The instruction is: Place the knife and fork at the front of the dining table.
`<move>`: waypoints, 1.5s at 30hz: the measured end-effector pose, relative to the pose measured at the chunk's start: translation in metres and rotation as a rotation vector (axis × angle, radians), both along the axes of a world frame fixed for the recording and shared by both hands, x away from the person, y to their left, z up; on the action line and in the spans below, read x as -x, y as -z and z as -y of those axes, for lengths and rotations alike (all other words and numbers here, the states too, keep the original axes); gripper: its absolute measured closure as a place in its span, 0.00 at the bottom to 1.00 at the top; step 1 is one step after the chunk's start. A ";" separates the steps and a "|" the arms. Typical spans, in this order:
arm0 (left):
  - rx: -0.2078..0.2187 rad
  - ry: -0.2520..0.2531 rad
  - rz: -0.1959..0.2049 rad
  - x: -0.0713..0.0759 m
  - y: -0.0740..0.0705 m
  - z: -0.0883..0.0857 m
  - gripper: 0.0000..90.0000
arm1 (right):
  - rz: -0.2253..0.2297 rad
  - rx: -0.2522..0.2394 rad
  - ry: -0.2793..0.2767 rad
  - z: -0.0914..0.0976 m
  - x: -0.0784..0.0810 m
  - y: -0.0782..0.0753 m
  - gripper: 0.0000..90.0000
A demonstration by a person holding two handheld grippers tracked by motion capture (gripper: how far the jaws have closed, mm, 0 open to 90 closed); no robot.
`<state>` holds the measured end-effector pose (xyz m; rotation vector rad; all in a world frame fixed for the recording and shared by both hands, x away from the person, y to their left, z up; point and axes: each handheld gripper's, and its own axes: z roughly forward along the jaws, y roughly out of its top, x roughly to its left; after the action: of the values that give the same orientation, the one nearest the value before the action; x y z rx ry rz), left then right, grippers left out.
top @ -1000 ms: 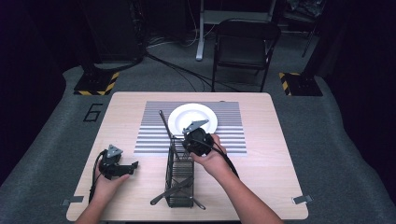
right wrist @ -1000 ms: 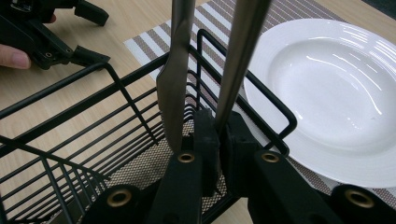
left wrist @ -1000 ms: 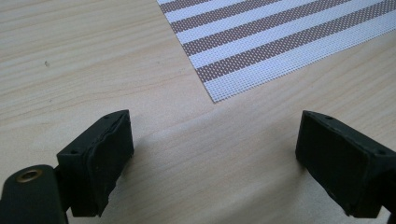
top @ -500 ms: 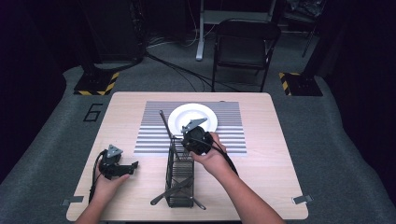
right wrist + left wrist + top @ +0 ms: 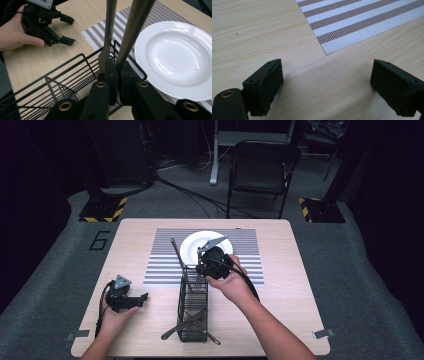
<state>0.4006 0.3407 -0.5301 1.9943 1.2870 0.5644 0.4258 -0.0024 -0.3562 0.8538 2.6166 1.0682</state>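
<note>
A black wire basket [image 5: 192,292] lies lengthwise on the wooden table, just below a white plate [image 5: 196,248] on a striped placemat [image 5: 162,265]. My right gripper [image 5: 201,267] is at the basket's far end, shut on a metal utensil handle [image 5: 132,27] that rises between its jaws. A second metal handle [image 5: 110,27] stands just left of it. The plate [image 5: 180,57] lies to the right of the jaws and the basket [image 5: 62,75] to the left. My left gripper [image 5: 136,301] rests on the table left of the basket. It is open over bare wood [image 5: 327,75].
More utensils [image 5: 186,322] lie crossed in the basket's near end and stick out past its sides. One long dark handle [image 5: 176,251] slants up out of the basket's far end. A folding chair [image 5: 262,167] stands beyond the table. The placemat's corner [image 5: 328,51] lies ahead of the left jaws.
</note>
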 end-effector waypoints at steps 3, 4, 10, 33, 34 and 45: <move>0.000 0.000 0.000 0.000 0.000 0.000 0.12 | -0.007 0.007 -0.005 0.000 0.002 -0.007 0.97; 0.000 0.000 0.000 0.000 0.000 0.000 0.12 | -0.001 0.013 -0.015 0.000 0.004 -0.014 0.97; 0.000 0.000 0.000 0.000 0.000 0.000 0.12 | 0.014 0.015 -0.028 0.000 0.008 -0.027 0.97; 0.000 0.000 0.000 0.000 0.000 0.000 0.12 | 0.036 -0.010 0.002 0.027 0.005 -0.057 0.97; 0.000 0.000 0.000 0.000 0.000 0.000 0.12 | 0.039 -0.010 0.001 0.028 0.005 -0.057 0.97; 0.000 0.000 0.000 0.000 0.000 0.000 0.12 | 0.042 0.013 0.063 0.053 -0.001 -0.052 0.97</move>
<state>0.4006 0.3406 -0.5301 1.9942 1.2869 0.5647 0.4269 -0.0557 -0.3038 0.8953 2.5422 1.0408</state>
